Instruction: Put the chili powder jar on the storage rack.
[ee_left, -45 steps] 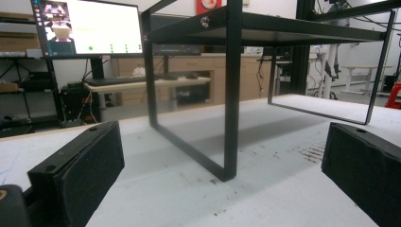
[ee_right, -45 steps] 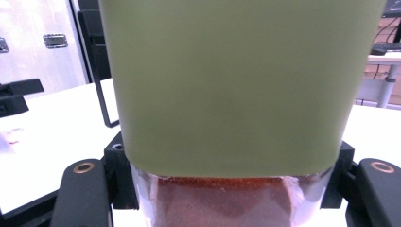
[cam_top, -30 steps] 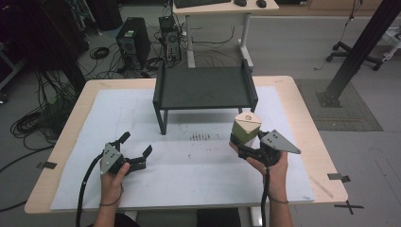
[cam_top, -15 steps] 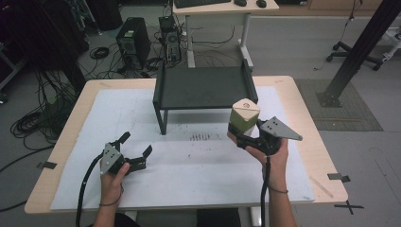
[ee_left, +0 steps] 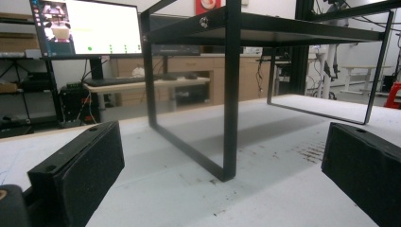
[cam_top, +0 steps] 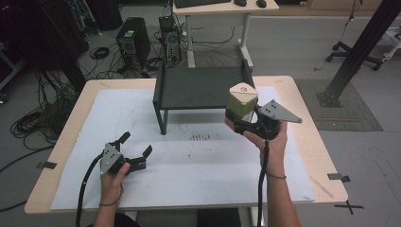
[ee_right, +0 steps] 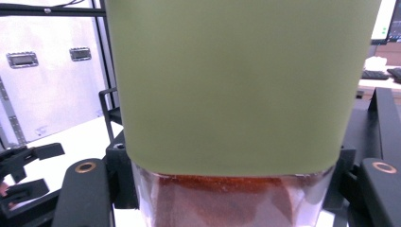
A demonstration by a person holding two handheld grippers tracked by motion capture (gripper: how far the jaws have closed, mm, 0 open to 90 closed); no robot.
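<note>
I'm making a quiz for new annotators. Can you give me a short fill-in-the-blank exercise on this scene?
1. The green-lidded jar is held in the ____ gripper.
2. The left gripper has its jaws ____, with nothing between them.
3. The black metal shelf stands on the white sheet, and its top surface is ____.
4. Through the jar's clear lower part, its contents look ____ in colour.

Missing words: right; open; empty; reddish-orange
</note>
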